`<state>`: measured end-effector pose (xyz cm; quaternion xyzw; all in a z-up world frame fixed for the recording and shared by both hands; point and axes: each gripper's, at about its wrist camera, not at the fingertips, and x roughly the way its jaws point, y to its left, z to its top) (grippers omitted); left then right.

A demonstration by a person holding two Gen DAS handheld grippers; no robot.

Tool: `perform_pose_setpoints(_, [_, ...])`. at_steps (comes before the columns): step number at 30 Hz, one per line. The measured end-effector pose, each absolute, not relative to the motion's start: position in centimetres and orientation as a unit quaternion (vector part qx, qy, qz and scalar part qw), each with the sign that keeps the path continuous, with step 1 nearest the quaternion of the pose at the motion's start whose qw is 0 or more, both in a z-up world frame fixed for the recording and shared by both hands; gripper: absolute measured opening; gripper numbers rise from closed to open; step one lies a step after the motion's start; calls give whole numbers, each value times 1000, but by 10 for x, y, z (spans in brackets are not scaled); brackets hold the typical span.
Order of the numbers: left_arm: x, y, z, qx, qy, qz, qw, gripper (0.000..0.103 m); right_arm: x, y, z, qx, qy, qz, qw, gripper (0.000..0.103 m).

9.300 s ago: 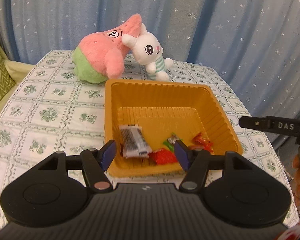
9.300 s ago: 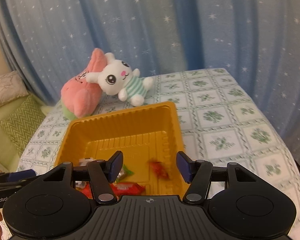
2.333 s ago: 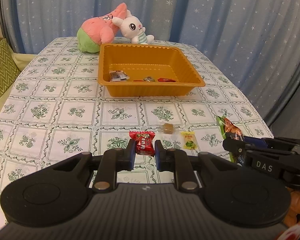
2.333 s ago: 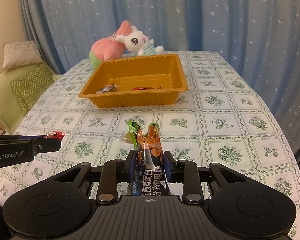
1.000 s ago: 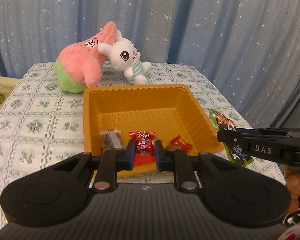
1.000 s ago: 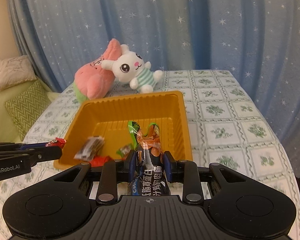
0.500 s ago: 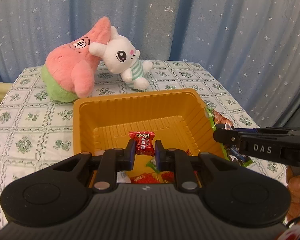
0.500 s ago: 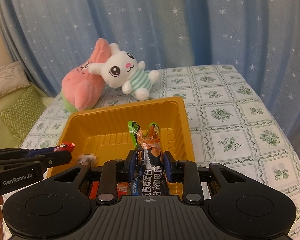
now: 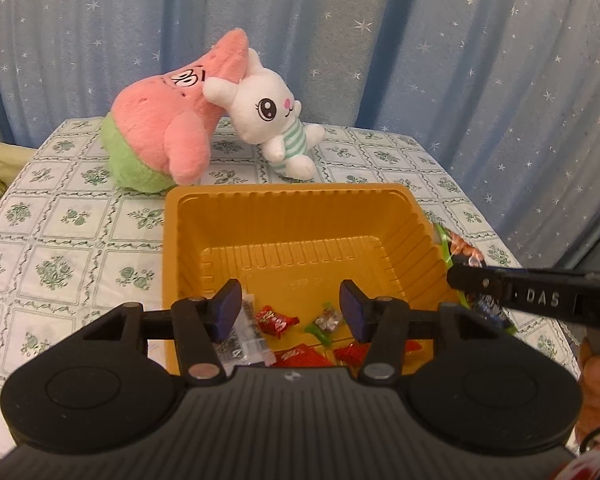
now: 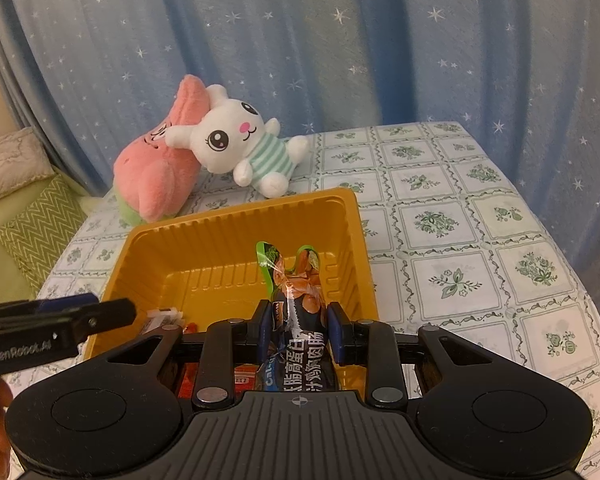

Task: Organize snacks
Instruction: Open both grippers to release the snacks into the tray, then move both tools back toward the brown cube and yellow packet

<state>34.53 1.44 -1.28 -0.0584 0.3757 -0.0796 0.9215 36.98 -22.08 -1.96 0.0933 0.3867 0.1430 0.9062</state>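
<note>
An orange plastic tray (image 9: 292,208) stands on the tablecloth and shows in the right wrist view (image 10: 236,256) too. My left gripper (image 9: 290,312) is open and empty above the tray's near end. A red candy (image 9: 275,319) lies in the tray below it, beside a green-wrapped candy (image 9: 324,322), a black-and-white bar (image 9: 246,340) and more red wrappers. My right gripper (image 10: 300,326) is shut on a dark sausage snack packet (image 10: 296,312) with a green and orange top, held over the tray's near right side. It also shows at the right of the left wrist view (image 9: 460,252).
A pink star plush (image 9: 168,136) and a white rabbit plush (image 9: 276,124) lie just behind the tray. Blue starred curtains hang behind the table. A green zigzag cushion (image 10: 40,224) sits off the table's left side. The table's right edge (image 10: 580,280) drops off.
My left gripper has opened and the red candy has dropped from it into the tray. Both grippers have moved closer over the tray. The right gripper still holds the packet.
</note>
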Motion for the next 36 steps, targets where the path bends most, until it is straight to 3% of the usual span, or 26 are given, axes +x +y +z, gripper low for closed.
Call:
perform_pose_setpoints(6, [333, 20, -13, -56, 370, -74, 924, 51, 376, -214, -16, 99, 382, 151, 906, 30])
perform_pose_setpoints(11, [322, 25, -15, -54, 369, -67, 925, 58, 382, -209, -13, 112, 375, 171, 904, 31])
perform_pose_setpoints(14, [311, 27, -15, -53, 365, -65, 927, 61, 374, -214, -9, 125, 363, 166, 908, 51])
perform_pose_setpoints(15, [306, 27, -15, -52, 363, -65, 928, 61, 371, -216, -8, 128, 361, 164, 909, 53])
perform_pose_setpoints(36, [161, 25, -10, -75, 361, -38, 929, 70, 196, -268, -21, 165, 391, 97, 900, 53])
